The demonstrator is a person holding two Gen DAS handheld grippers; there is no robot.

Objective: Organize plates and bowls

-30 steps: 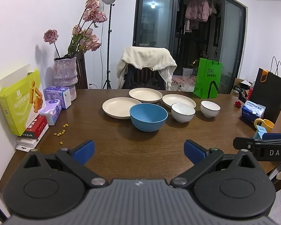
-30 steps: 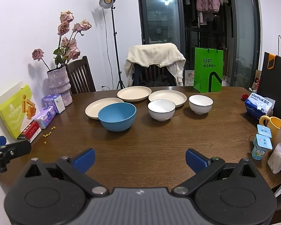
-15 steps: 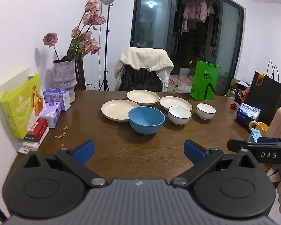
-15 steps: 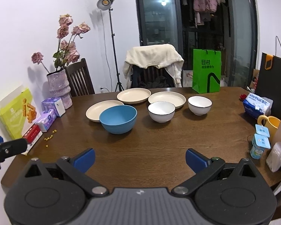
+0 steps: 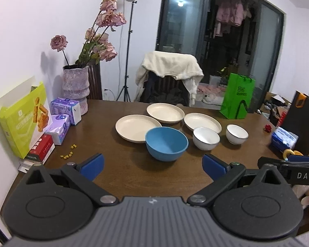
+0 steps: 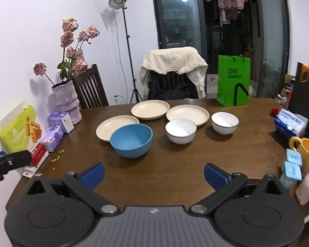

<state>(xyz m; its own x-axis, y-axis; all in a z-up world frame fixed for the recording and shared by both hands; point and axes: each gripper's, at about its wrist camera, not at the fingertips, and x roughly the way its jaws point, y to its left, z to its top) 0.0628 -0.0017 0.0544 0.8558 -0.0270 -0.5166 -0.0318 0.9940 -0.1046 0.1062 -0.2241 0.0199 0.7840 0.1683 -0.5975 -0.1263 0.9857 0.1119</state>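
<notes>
- Left gripper point(image 5: 152, 165): fingers spread wide, empty, above the worktop point(image 5: 117, 177).
- Right gripper point(image 6: 153, 171): likewise wide, touching nothing.
- Blue bowl point(image 6: 131, 140), two white bowls and three plates sit mid-worktop.

The counter point(image 6: 175, 170) ahead of the right hand-held gripper point(image 6: 153, 174) is dark wood with a low sheen. Beyond its blue, matt-looking pads point(image 6: 93, 174), the blue bowl point(image 6: 131, 140) looks matt and smooth, the two white bowls point(image 6: 180, 133) glossy like glazed ceramic, the cream plates point(image 6: 149, 109) smooth with a soft sheen. Far left, the vase point(image 6: 67, 100) looks rough and mottled. The green bag point(image 6: 232, 82) is glossy paper.
</notes>
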